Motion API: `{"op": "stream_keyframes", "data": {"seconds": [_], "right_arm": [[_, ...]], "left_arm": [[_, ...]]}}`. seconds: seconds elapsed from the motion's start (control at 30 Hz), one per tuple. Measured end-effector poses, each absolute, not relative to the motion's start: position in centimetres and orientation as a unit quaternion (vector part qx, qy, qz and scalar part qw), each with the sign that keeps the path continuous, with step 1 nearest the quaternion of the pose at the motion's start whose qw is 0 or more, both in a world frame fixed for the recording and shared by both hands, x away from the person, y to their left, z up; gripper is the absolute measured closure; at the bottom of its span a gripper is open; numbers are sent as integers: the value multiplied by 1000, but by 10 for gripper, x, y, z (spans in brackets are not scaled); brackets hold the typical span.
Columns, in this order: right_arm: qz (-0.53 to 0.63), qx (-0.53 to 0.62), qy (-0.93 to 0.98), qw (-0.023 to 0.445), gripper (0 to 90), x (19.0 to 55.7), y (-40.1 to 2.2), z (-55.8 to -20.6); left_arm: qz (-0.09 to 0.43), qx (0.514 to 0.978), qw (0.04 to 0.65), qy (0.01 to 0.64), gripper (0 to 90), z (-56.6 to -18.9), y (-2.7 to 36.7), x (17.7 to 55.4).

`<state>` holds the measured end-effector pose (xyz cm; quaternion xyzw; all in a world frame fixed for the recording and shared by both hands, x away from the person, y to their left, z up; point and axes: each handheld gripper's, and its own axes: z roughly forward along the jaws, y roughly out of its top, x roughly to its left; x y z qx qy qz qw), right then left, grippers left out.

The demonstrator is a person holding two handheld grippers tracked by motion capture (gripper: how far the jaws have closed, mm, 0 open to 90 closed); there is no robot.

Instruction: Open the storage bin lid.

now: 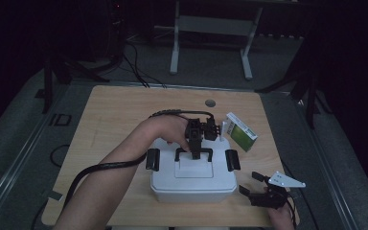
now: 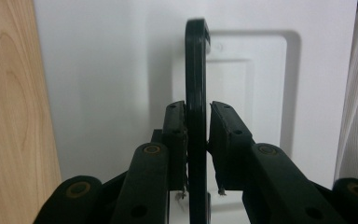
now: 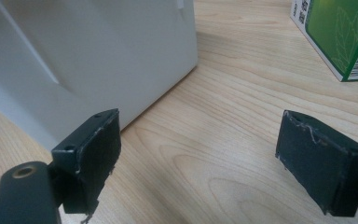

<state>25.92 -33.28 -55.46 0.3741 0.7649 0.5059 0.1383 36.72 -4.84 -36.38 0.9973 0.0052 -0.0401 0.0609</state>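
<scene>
A white plastic box with black side latches sits at the table's front middle. Its black lid handle stands upright. My left gripper reaches down from behind the box and is shut on that handle. In the left gripper view the handle runs straight up between the two pads, over the white lid. My right gripper rests low at the box's front right corner, open, with bare wood between its pads. The box wall is just left of it.
A green and white carton lies on the table right of the box, also the carton in the right gripper view. A round grommet hole sits near the table's far edge. A desk frame and cables stand on the floor beyond.
</scene>
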Motion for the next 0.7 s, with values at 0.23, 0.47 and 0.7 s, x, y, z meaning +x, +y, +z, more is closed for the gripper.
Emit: {"op": "stream_keyframes", "data": {"seconds": [0.23,0.47,0.7], "right_arm": [[505,374,765,138,136,259,-333,-555],[506,374,765,138,136,259,-333,-555],[506,374,765,136,136,259,-333,-555]], "left_arm": [[-46,997,66,18,836,-363,-50,365],[-35,997,62,27,840,-359,-52,362],[-30,997,65,25,840,-349,-51,361]]}}
